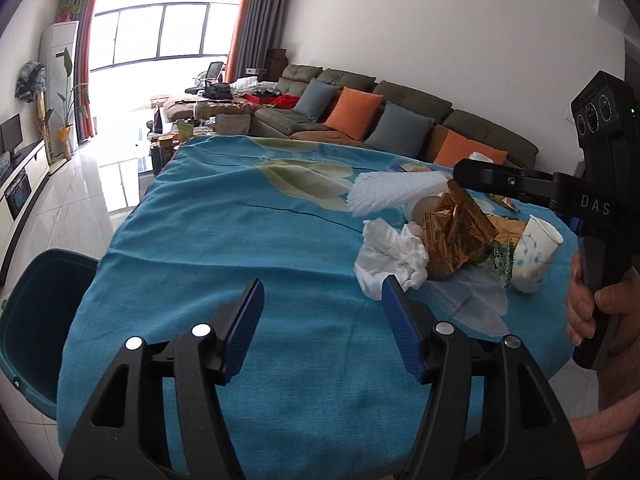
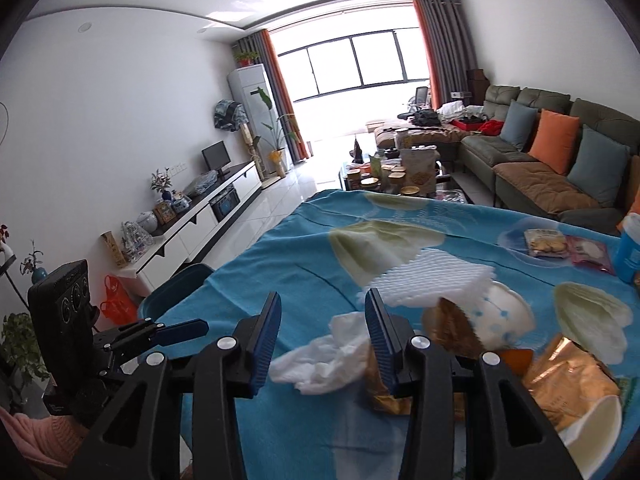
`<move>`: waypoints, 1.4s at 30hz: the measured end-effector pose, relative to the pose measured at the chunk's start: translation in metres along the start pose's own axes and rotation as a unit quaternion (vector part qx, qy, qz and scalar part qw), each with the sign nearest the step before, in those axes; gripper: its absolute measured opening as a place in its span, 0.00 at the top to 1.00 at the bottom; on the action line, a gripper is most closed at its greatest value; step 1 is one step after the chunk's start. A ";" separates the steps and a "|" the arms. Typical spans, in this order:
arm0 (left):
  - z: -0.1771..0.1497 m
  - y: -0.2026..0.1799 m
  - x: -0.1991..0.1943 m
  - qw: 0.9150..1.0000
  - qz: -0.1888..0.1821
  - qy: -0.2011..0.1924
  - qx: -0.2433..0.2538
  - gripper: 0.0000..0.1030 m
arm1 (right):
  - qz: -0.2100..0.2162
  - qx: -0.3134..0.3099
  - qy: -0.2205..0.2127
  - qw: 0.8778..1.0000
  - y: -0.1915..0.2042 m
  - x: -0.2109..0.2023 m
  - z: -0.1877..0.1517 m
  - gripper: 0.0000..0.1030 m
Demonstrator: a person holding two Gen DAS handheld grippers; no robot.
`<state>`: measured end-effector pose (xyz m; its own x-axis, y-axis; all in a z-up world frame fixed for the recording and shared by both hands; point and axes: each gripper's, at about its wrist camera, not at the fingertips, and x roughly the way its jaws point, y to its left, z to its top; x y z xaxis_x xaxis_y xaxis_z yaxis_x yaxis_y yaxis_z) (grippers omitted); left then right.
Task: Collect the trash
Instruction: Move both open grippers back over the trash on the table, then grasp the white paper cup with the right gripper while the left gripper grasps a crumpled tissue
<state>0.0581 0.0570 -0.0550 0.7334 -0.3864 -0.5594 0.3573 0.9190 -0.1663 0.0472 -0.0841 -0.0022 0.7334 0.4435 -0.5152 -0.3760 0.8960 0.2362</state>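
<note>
Blue-padded left gripper [image 1: 322, 300] jaws apart, empty; right gripper [image 2: 322, 312] jaws apart, empty, above tissue [image 2: 320, 356].

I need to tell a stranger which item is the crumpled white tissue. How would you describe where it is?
Start at the blue tablecloth and find the pile of trash on it. The crumpled tissue lies at the pile's edge, touching the gold wrapper. Unlike the ribbed white foam sheet behind it, it is soft, wrinkled and shapeless.

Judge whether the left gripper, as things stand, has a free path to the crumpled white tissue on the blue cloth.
Probably yes. The left gripper is open and empty, and the crumpled white tissue lies just ahead beside its right-hand finger, with only bare blue cloth between. The gold wrapper sits behind the tissue, not before it.
</note>
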 end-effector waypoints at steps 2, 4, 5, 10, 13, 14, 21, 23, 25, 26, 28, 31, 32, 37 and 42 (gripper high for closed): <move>0.002 -0.012 0.010 1.000 -0.006 0.005 0.012 0.40 | -0.029 0.011 -0.010 0.999 -0.016 -0.017 -0.004 0.60; 0.005 -0.021 0.018 1.000 -0.012 0.011 0.024 0.40 | -0.055 0.024 -0.021 0.998 -0.038 -0.033 -0.010 0.60; 0.006 -0.027 0.023 0.999 -0.014 0.015 0.031 0.39 | -0.070 0.029 -0.024 0.997 -0.045 -0.040 -0.012 0.60; 0.010 -0.044 0.037 0.998 -0.028 0.032 0.049 0.37 | -0.122 0.068 -0.032 0.990 -0.086 -0.066 -0.024 0.60; 0.011 -0.047 0.045 0.997 -0.024 0.042 0.053 0.38 | -0.132 0.090 -0.025 0.987 -0.103 -0.073 -0.034 0.60; 0.011 -0.048 0.048 0.997 -0.024 0.045 0.052 0.39 | -0.132 0.096 -0.021 0.986 -0.107 -0.074 -0.037 0.60; 0.011 -0.043 0.062 0.996 -0.020 0.075 0.045 0.51 | -0.144 0.110 -0.003 0.983 -0.119 -0.084 -0.058 0.60; 0.010 -0.040 0.067 0.995 -0.020 0.085 0.039 0.59 | -0.138 0.118 0.004 0.983 -0.120 -0.086 -0.063 0.60; 0.008 -0.037 0.071 0.995 -0.022 0.093 0.035 0.67 | -0.131 0.124 0.013 0.984 -0.121 -0.085 -0.067 0.61; 0.008 -0.037 0.072 0.995 -0.022 0.092 0.033 0.71 | -0.127 0.125 0.015 0.984 -0.121 -0.085 -0.069 0.62; 0.007 -0.036 0.070 0.995 -0.026 0.091 0.032 0.79 | -0.125 0.126 0.019 0.984 -0.121 -0.086 -0.072 0.69; 0.007 -0.034 0.067 0.995 -0.029 0.087 0.031 0.91 | -0.118 0.130 0.019 0.984 -0.120 -0.087 -0.073 0.83; 0.007 -0.033 0.066 0.995 -0.029 0.085 0.030 0.92 | -0.117 0.130 0.019 0.984 -0.120 -0.088 -0.073 0.86; 0.009 -0.027 0.054 0.997 -0.029 0.072 0.022 0.94 | -0.113 0.122 0.016 0.986 -0.114 -0.090 -0.070 0.97; 0.010 -0.021 0.041 0.998 -0.026 0.059 0.015 0.95 | -0.110 0.106 0.013 0.988 -0.105 -0.094 -0.068 0.97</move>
<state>0.0865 0.0209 -0.0667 0.6407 -0.4196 -0.6430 0.4120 0.8946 -0.1733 -0.0209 -0.2211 -0.0343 0.7678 0.2399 -0.5941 -0.0798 0.9558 0.2828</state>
